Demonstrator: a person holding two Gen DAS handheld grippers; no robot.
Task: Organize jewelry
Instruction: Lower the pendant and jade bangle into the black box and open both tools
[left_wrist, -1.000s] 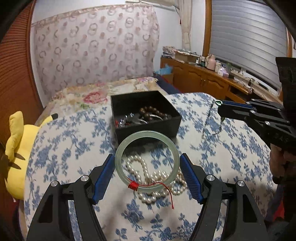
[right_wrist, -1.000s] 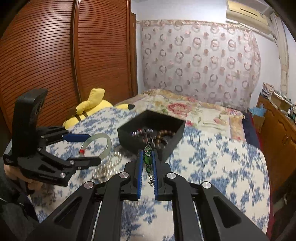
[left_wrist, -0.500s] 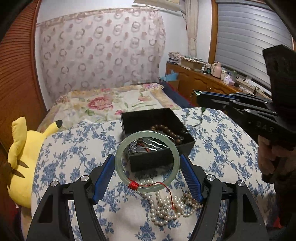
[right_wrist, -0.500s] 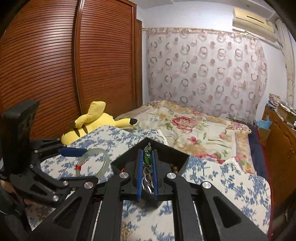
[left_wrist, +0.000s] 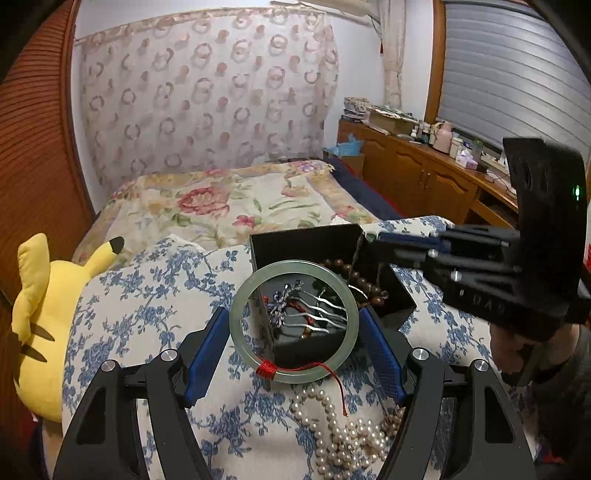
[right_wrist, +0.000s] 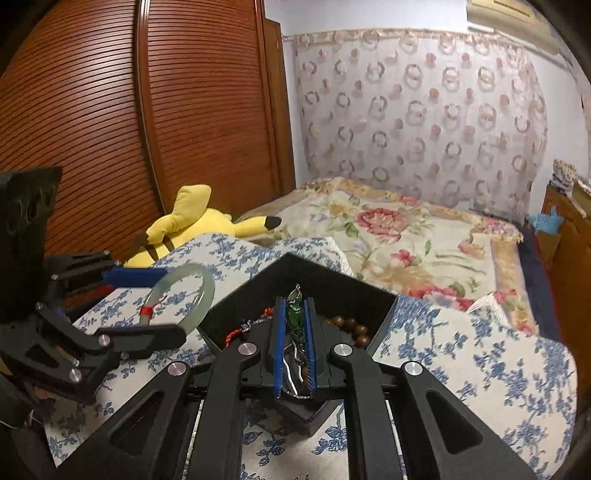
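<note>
My left gripper is shut on a pale green jade bangle with a red thread wrap, held just in front of a black jewelry box. The box holds brown wooden beads, silver hairpins and red cord. My right gripper is shut on a green pendant necklace and hangs over the box. It also shows in the left wrist view at the box's right rim. A white pearl necklace lies on the blue floral cloth below the bangle.
A yellow plush toy lies at the left edge of the blue floral cloth. A flowered bedspread lies behind the box. A wooden sideboard with clutter stands at the right, wooden slatted doors at the left.
Both grippers have moved toward the black box. The bangle now sits right before the box front, and the right gripper with the pendant necklace has come over the box's inside.
</note>
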